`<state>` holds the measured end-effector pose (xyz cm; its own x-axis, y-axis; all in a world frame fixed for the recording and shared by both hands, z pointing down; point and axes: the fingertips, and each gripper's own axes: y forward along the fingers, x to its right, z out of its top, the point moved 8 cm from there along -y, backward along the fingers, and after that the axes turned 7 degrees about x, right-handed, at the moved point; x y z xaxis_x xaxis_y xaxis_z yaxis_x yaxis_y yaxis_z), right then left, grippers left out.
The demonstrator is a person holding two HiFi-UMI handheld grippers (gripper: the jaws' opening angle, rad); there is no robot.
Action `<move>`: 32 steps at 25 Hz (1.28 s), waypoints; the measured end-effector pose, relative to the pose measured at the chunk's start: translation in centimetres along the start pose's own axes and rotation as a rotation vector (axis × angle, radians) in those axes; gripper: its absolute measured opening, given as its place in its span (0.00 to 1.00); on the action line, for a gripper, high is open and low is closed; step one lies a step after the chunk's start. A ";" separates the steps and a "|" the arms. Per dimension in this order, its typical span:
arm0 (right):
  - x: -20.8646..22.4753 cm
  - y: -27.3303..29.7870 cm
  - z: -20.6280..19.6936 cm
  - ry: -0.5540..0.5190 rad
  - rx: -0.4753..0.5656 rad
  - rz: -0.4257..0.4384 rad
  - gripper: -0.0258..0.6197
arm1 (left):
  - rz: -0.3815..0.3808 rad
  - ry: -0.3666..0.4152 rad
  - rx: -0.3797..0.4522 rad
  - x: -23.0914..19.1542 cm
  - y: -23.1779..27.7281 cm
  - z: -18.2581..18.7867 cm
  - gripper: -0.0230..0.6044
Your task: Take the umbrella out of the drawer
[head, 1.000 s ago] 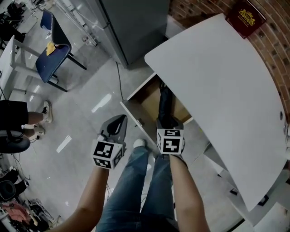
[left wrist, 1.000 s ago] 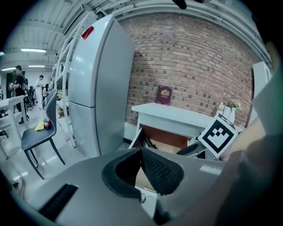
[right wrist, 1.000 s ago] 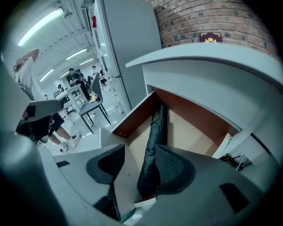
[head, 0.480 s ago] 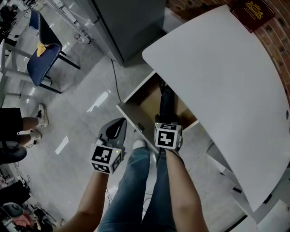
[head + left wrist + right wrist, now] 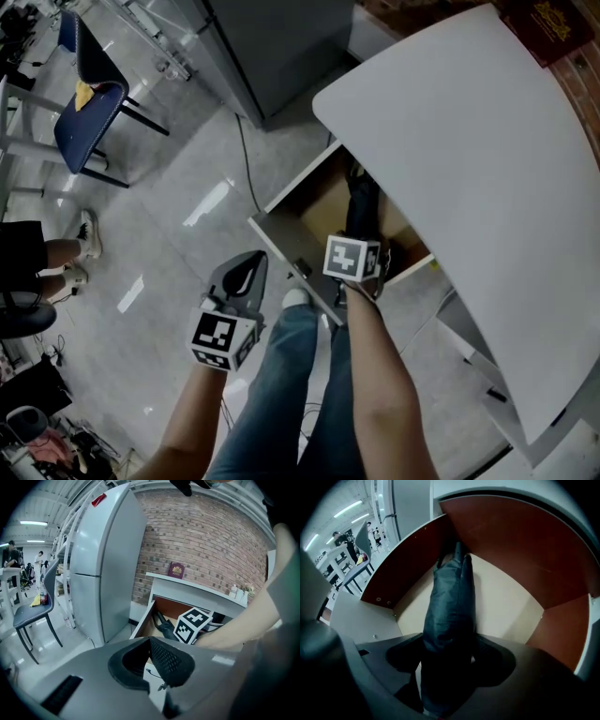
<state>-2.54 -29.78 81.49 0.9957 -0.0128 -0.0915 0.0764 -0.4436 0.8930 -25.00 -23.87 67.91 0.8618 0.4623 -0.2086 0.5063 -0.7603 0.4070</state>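
Note:
A folded black umbrella [image 5: 362, 208] lies lengthwise in the open wooden drawer [image 5: 279, 236] under the white desk top [image 5: 469, 169]. My right gripper [image 5: 360, 246] points steeply down into the drawer over the umbrella's near end. In the right gripper view its jaws [image 5: 447, 667] stand on either side of the umbrella [image 5: 450, 606] and are opening, not pressing on it. My left gripper [image 5: 251, 260] hangs outside the drawer's front left corner, above the floor. Its jaws [image 5: 157, 667] are shut with nothing in them.
A dark red book [image 5: 553, 23] lies at the desk's far corner by the brick wall. A tall grey refrigerator [image 5: 272, 47] stands left of the drawer. A blue chair [image 5: 89, 112] and another person's feet [image 5: 80, 246] are at the left. My own legs [image 5: 281, 394] are below the drawer front.
My right gripper has sunk into the drawer and tipped further down over the umbrella. The left gripper has dropped a little beside the drawer front.

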 end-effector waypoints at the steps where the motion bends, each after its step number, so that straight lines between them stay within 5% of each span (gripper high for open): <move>1: 0.1 0.5 -0.1 0.021 -0.009 -0.002 0.51 | -0.001 -0.001 -0.005 -0.1 -0.1 -0.2 0.03; 9: 0.2 1.5 -0.6 0.082 0.025 0.019 0.45 | -0.010 -0.004 -0.012 -0.7 -0.6 -1.1 0.03; 17: 0.9 1.8 -1.3 0.065 -0.018 -0.048 0.43 | -0.011 -0.008 0.003 0.4 -1.3 -0.6 0.03; 22: -0.5 -2.1 0.4 0.114 -0.034 0.046 0.43 | -0.012 -0.009 0.011 1.2 -2.4 0.2 0.03; 32: -0.9 -7.2 0.1 0.086 -0.038 0.102 0.43 | 0.002 -0.003 0.040 2.6 -5.2 3.0 0.03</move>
<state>-3.96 -26.61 75.07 0.9991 0.0218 0.0368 -0.0247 -0.4096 0.9119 -25.29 -20.02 62.58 0.8631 0.4593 -0.2101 0.5051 -0.7790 0.3717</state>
